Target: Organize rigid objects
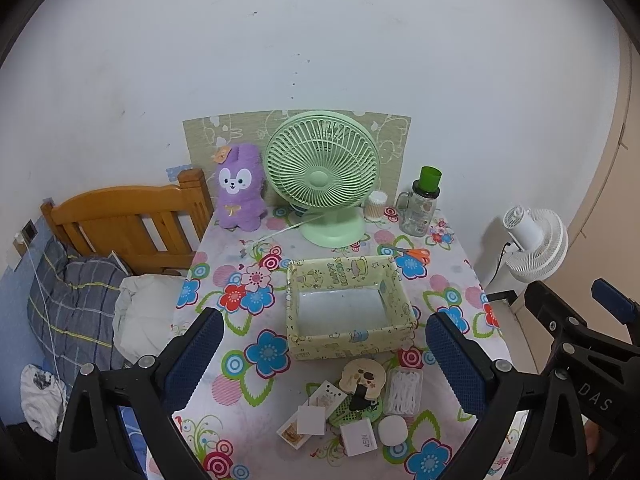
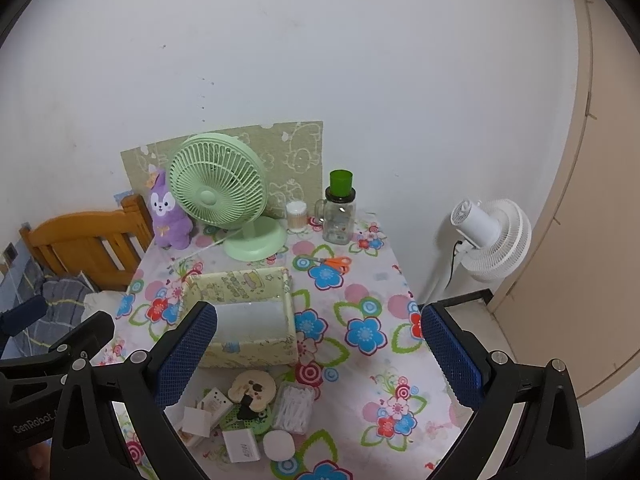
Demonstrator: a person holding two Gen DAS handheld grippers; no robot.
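Both tools (image 1: 324, 354) (image 2: 319, 350) agape above clutter (image 1: 352, 408)

A pale-green open box (image 1: 348, 336) sits empty mid-table, with a cluster of small items (image 1: 360, 408) heaped just before it.

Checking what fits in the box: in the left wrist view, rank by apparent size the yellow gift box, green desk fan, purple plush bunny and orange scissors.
1. green desk fan and yellow gift box: alike, unsure
2. purple plush bunny
3. orange scissors

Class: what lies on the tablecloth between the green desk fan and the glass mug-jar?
A cotton swab container stands between the green desk fan and glass mug-jar, in both views.
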